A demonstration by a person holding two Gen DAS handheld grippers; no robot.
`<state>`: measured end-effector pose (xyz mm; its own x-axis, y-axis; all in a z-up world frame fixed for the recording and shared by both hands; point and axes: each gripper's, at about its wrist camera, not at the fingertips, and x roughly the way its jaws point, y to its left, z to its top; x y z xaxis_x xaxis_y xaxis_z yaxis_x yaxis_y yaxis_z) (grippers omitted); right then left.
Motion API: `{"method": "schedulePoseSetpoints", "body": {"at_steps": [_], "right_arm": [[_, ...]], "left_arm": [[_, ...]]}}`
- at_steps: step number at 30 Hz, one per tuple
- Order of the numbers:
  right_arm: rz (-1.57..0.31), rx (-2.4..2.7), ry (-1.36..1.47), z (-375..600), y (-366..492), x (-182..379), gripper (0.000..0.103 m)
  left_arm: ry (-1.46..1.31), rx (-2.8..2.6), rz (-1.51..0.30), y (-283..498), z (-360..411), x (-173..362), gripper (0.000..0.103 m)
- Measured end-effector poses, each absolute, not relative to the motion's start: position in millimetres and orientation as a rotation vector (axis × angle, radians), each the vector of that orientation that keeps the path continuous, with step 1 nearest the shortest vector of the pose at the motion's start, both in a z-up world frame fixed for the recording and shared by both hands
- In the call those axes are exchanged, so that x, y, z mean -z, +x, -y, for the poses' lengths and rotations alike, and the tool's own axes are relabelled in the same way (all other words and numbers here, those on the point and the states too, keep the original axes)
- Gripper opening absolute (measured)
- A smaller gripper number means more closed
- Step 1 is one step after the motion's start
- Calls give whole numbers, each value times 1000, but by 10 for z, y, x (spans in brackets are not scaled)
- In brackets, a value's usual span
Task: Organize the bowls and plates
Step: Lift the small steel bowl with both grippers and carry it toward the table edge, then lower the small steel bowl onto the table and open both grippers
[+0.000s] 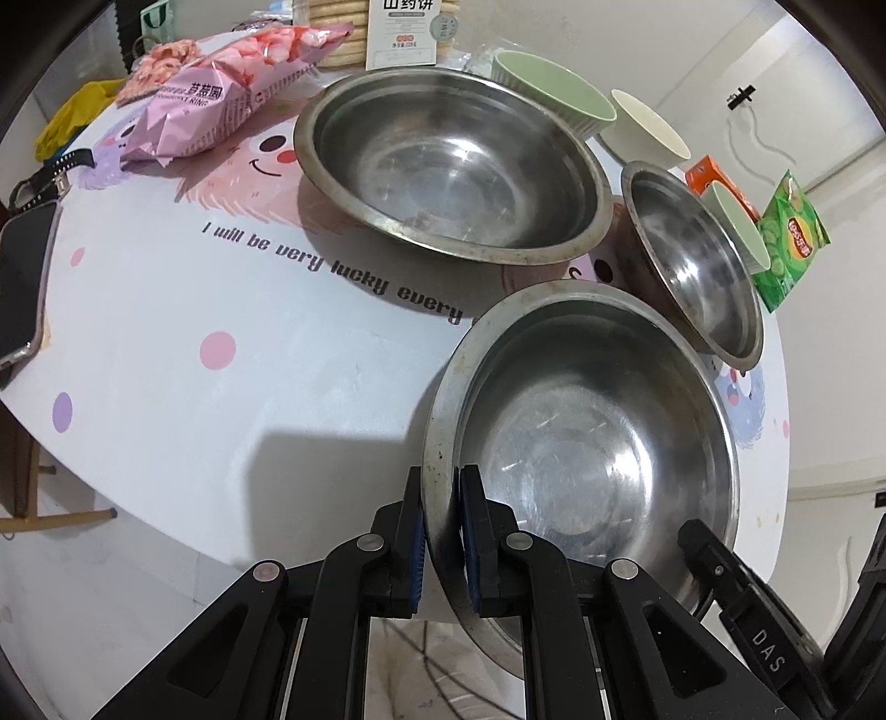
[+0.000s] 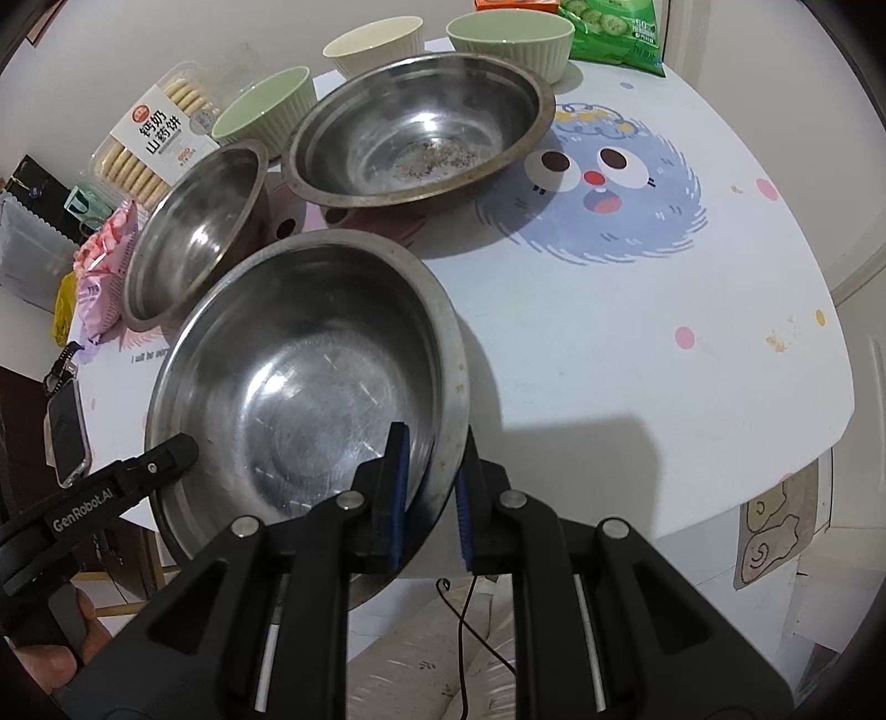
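Note:
Both grippers hold one steel bowl (image 1: 598,443) above the table's near edge; it also shows in the right wrist view (image 2: 299,387). My left gripper (image 1: 441,498) is shut on its left rim. My right gripper (image 2: 432,476) is shut on its right rim. A larger steel bowl (image 1: 454,166) sits behind on the table and shows in the right wrist view (image 2: 415,127). A smaller steel bowl (image 1: 692,260) stands tilted beside it, also in the right wrist view (image 2: 194,232). Two green ribbed bowls (image 2: 266,111) (image 2: 509,39) and a cream bowl (image 2: 376,44) stand at the back.
The round table (image 2: 637,332) has a cartoon-print cover. A pink snack bag (image 1: 221,99), a biscuit pack (image 2: 149,138), a green chip bag (image 1: 792,238) and an orange box (image 1: 714,177) line the back. A phone (image 1: 22,288) lies at the left edge.

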<state>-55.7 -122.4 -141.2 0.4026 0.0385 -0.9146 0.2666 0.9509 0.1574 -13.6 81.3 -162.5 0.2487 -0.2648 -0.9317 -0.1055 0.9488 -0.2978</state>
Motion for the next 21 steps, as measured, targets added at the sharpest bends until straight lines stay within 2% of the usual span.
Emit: {"method": "schedulePoseSetpoints", "body": {"at_steps": [6, 8, 10, 11, 12, 13, 18, 21], "right_arm": [[-1167, 152, 300, 1214, -546, 1454, 19], [-1175, 165, 289, 1210, -546, 1460, 24], [-1179, 168, 284, 1209, -543, 1458, 40], [-1177, 172, 284, 1214, -546, 1450, 43], [-1172, 177, 284, 1224, -554, 1436, 47], [-1168, 182, 283, 1231, -560, 1420, 49], [-1170, 181, 277, 1261, -601, 1321, 51], [-1162, 175, 269, 1279, -615, 1216, 55]], "left_arm": [[-338, 115, -1339, -112, -828, 1654, 12], [-347, 102, -1356, -125, -851, 1693, 15], [-342, 83, -1356, -136, -890, 1698, 29], [-348, 80, -1360, -136, -915, 1704, 36], [-353, 77, -1362, -134, -938, 1709, 52], [-365, 73, -1362, -133, -975, 1707, 60], [-365, 63, -1365, -130, -1109, 1610, 80], [-367, 64, -1345, -123, -1167, 1493, 84]]}}
